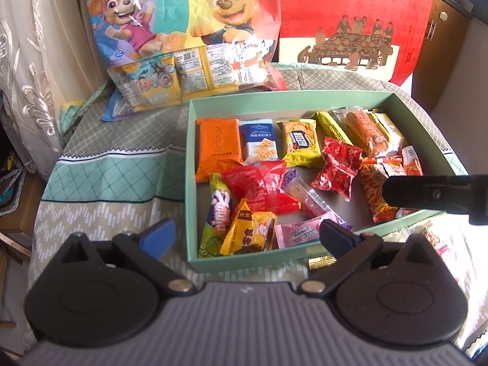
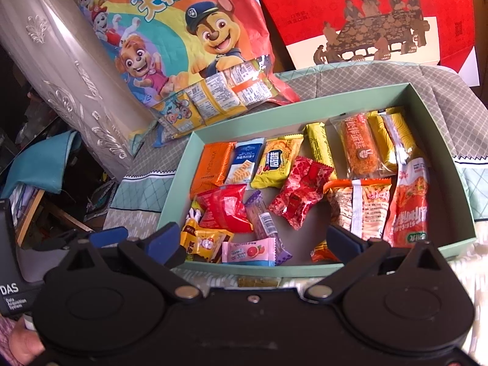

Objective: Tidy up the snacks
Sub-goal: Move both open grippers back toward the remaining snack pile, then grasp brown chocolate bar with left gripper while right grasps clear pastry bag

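Note:
A shallow mint-green box (image 1: 250, 259) (image 2: 259, 270) sits on the cloth-covered table. Several wrapped snacks lie in it: an orange packet (image 1: 218, 148) (image 2: 212, 164), a blue-and-white cracker packet (image 1: 257, 143), a red candy (image 1: 337, 167) (image 2: 300, 192) and a pink candy (image 1: 300, 233) (image 2: 248, 251). My left gripper (image 1: 247, 236) stands open over the box's near left corner, with nothing between its fingers. My right gripper (image 2: 254, 242) stands open above the box's front wall and holds nothing. A small gold-wrapped piece (image 1: 321, 262) (image 2: 259, 282) lies on the cloth just outside the front wall.
A large cartoon-puppy snack bag (image 1: 183, 30) (image 2: 183, 45) leans up behind the box. To its right stands a red gift carton (image 1: 357, 15) (image 2: 366, 6). A pale embroidered curtain (image 1: 27, 76) (image 2: 61, 91) hangs at the left. Clutter lies below the table's left edge.

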Action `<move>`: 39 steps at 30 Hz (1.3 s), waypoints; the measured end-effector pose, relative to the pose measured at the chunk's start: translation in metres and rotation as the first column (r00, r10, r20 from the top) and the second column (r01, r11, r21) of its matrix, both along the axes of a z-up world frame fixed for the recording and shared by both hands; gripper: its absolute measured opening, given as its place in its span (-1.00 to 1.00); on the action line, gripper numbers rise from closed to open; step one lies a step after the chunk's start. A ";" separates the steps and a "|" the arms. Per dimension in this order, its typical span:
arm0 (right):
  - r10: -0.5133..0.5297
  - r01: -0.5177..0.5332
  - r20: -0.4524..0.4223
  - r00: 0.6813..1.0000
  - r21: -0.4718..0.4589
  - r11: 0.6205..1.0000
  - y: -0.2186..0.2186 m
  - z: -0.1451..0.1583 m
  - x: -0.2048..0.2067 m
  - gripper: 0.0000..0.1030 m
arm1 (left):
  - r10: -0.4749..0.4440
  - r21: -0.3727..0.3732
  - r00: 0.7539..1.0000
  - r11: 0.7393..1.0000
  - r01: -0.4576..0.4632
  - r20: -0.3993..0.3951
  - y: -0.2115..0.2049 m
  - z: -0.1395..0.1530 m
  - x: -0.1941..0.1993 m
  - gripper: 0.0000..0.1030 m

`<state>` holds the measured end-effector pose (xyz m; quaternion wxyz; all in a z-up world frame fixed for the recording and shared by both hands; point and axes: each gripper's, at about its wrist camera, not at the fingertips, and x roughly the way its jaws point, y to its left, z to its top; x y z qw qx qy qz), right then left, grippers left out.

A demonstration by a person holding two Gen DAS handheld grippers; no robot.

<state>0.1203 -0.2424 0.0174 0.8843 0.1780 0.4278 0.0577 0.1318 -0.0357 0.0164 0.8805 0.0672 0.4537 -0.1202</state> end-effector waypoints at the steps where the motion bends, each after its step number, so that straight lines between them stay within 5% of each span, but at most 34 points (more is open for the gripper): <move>1: -0.001 0.001 -0.004 1.000 -0.004 1.000 -0.001 0.000 -0.002 1.00 | -0.004 0.001 1.000 1.000 0.004 0.001 -0.002 0.001 -0.002 1.00; 9: -0.045 0.045 -0.028 0.999 -0.011 0.999 -0.022 -0.004 -0.022 1.00 | -0.039 -0.014 0.999 0.999 0.039 -0.020 -0.014 -0.003 -0.018 1.00; 22: -0.150 0.150 -0.079 0.986 0.001 0.989 -0.055 -0.045 -0.053 1.00 | -0.095 -0.002 0.986 0.995 0.096 -0.138 -0.051 -0.056 -0.031 1.00; 27: -0.145 0.142 -0.084 0.986 -0.035 0.989 -0.048 -0.060 -0.052 0.72 | -0.109 0.014 0.984 0.994 0.112 -0.141 -0.064 -0.074 -0.034 1.00; 29: -0.133 0.128 -0.090 0.987 -0.059 0.990 -0.042 -0.064 -0.049 0.64 | -0.113 0.042 0.986 0.992 0.119 -0.125 -0.066 -0.079 -0.034 0.91; 32: -0.107 0.100 -0.099 0.989 -0.077 0.992 -0.036 -0.069 -0.046 0.59 | -0.098 0.056 0.984 0.993 0.107 -0.151 -0.059 -0.087 -0.030 0.44; 39: -0.046 0.031 -0.094 0.994 -0.154 0.988 -0.016 -0.078 -0.042 0.59 | -0.052 0.008 0.986 0.999 0.054 -0.156 -0.028 -0.085 -0.028 0.29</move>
